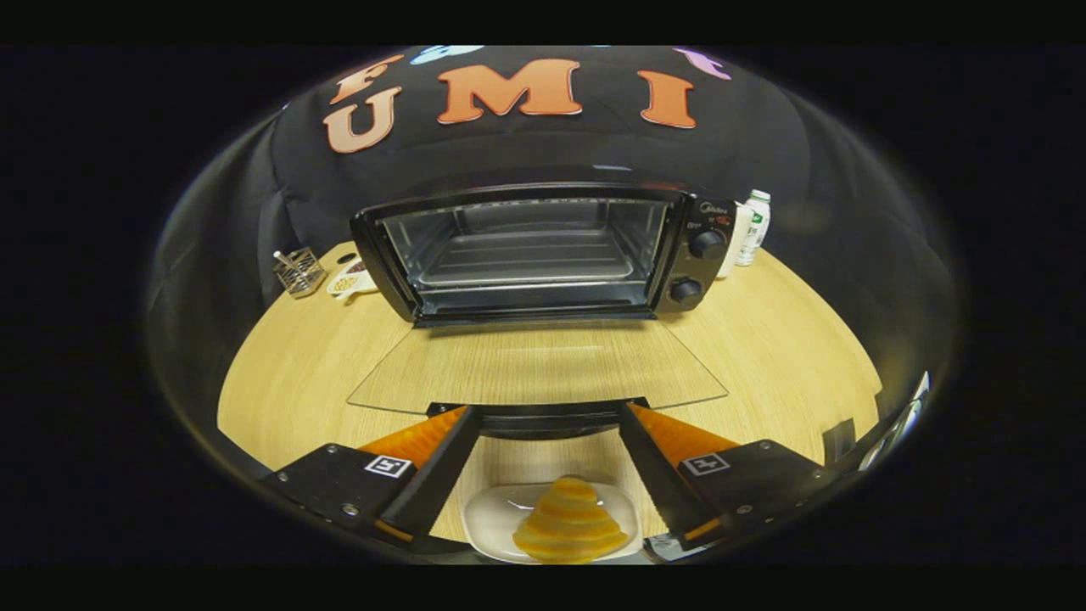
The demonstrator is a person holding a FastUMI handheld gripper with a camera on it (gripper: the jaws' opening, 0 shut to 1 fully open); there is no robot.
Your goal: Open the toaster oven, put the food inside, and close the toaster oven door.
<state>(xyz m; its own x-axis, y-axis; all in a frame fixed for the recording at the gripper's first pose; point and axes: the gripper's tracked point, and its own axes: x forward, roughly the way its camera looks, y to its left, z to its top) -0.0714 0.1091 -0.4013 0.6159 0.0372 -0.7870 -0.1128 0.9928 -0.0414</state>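
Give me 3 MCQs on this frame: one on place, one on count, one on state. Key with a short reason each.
1. Where is the white plate with the orange swirled food?
A. inside the oven
B. on the table between the tool's fingers
C. on the oven's roof

2. How many knobs are on the toaster oven front panel?
A. one
B. two
C. four

3. What state is the oven door in?
A. shut
B. folded down flat, fully open
C. removed and leaning on the bottle

Key:
1 B: the plate sits low between the two open fingers of the tool, short of the door.
2 B: an upper knob and a lower knob show on the right panel.
3 B: the glass door lies flat toward the tool, showing the empty cavity.
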